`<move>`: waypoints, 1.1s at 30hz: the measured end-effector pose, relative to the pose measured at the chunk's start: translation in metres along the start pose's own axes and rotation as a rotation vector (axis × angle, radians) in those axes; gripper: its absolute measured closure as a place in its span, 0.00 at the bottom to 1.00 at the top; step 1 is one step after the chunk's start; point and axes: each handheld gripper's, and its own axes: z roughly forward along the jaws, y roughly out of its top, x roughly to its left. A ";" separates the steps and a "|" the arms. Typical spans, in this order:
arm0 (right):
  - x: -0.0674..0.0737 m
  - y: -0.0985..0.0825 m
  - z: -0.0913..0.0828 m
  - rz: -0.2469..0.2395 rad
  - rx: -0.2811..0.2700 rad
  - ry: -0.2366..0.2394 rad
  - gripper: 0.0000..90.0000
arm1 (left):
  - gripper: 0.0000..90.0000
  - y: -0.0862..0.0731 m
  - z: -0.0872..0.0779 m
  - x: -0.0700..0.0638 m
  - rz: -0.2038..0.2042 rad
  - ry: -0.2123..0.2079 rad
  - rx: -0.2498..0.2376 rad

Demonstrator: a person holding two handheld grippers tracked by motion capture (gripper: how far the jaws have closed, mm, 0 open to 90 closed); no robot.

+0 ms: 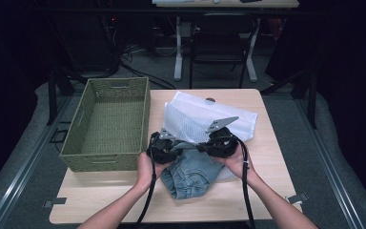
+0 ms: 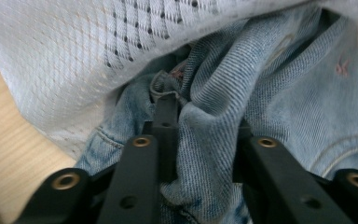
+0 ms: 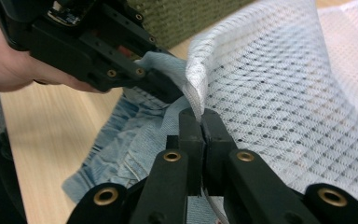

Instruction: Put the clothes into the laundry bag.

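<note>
The work in hand is stuffing a pair of jeans (image 1: 190,171) into a white mesh laundry bag (image 1: 195,117), and it looks roughly midway — the denim's upper part sits at the bag's mouth while most of it lies bunched on the counter (image 1: 124,200) in front of the person.

The right tool (image 3: 200,116) is clamped tight on the bag's hem, jaws pressed together with the mesh edge pinched between them and lifted so the opening stands up. The left tool (image 2: 200,116) has a thick fold of denim between its jaws; the pads appear to press on that fold, so I judge it gripping the jeans, just under the raised mesh edge.

To do this step well, the right tool should keep the hem high and taut, pulling slightly away from the left, so the mouth stays wide rather than collapsing onto the denim. The left tool would do best to push its fold deep along the counter into the bag, let go only once the cloth is well inside, then take a fresh hold lower down the bundle.

The risk is the denim dragging the lower mesh layer with it. The green woven basket (image 1: 107,121) stands just beside, to the left.
</note>
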 end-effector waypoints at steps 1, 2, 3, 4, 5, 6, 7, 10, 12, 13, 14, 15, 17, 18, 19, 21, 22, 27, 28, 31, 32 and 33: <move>-0.001 -0.001 0.001 0.004 0.002 0.002 0.99 | 0.73 0.001 -0.001 0.000 0.010 0.000 0.009; -0.002 -0.001 0.001 0.003 0.005 0.001 0.99 | 0.66 0.002 -0.004 0.001 0.019 -0.005 0.028; -0.002 -0.001 0.001 0.008 0.002 0.000 0.99 | 0.59 0.003 -0.007 0.000 0.039 -0.002 0.041; -0.003 -0.001 0.001 0.001 0.000 0.000 0.99 | 0.52 0.004 -0.012 -0.003 0.068 0.002 0.064; -0.002 -0.001 0.001 0.002 0.000 0.000 0.99 | 0.45 0.003 -0.015 -0.006 0.096 0.015 0.064; -0.001 0.000 0.001 0.003 0.002 0.001 0.99 | 0.42 0.003 -0.019 -0.008 0.120 0.019 0.070; -0.001 0.000 0.001 -0.001 0.004 0.002 0.98 | 0.39 0.003 -0.022 -0.011 0.138 0.027 0.077; 0.000 0.001 0.002 -0.005 0.004 0.001 0.98 | 0.31 -0.001 -0.033 -0.024 0.190 0.027 0.080; 0.000 0.001 0.002 0.000 0.004 0.004 0.98 | 0.25 -0.005 -0.037 -0.035 0.254 0.038 0.099; 0.000 0.001 0.003 0.000 0.005 0.003 0.98 | 0.24 -0.007 -0.037 -0.040 0.270 0.036 0.110; 0.000 0.001 0.003 0.002 0.005 0.007 0.98 | 0.20 -0.009 -0.036 -0.041 0.280 0.012 0.125; -0.001 0.001 0.003 0.001 0.005 0.009 0.98 | 0.19 -0.012 -0.033 -0.044 0.286 -0.002 0.150; -0.001 0.000 0.004 0.011 0.012 0.012 0.98 | 0.17 -0.017 -0.026 -0.047 0.308 -0.020 0.184; -0.001 0.000 0.005 0.011 0.013 0.014 0.98 | 0.17 -0.019 -0.021 -0.048 0.307 -0.027 0.192; -0.002 0.000 0.005 0.012 0.013 0.015 0.98 | 0.17 -0.021 -0.017 -0.050 0.318 -0.029 0.206; -0.002 -0.001 0.006 0.023 0.016 0.025 0.98 | 0.15 -0.024 -0.008 -0.051 0.311 -0.052 0.221; -0.003 -0.001 0.007 0.026 0.018 0.028 0.98 | 0.15 -0.025 -0.004 -0.052 0.309 -0.074 0.234; -0.003 -0.004 0.012 0.033 0.038 0.034 0.98 | 0.15 -0.031 0.012 -0.059 0.327 -0.076 0.270; -0.003 -0.005 0.012 0.035 0.043 0.034 0.98 | 0.15 -0.031 0.014 -0.059 0.333 -0.077 0.276; -0.003 -0.005 0.012 0.034 0.043 0.038 0.98 | 0.17 -0.034 0.019 -0.057 0.321 -0.086 0.289; -0.003 -0.005 0.012 0.033 0.042 0.039 0.98 | 0.17 -0.035 0.021 -0.058 0.318 -0.085 0.300; -0.003 -0.005 0.013 0.037 0.042 0.040 0.98 | 0.18 -0.036 0.024 -0.058 0.331 -0.083 0.314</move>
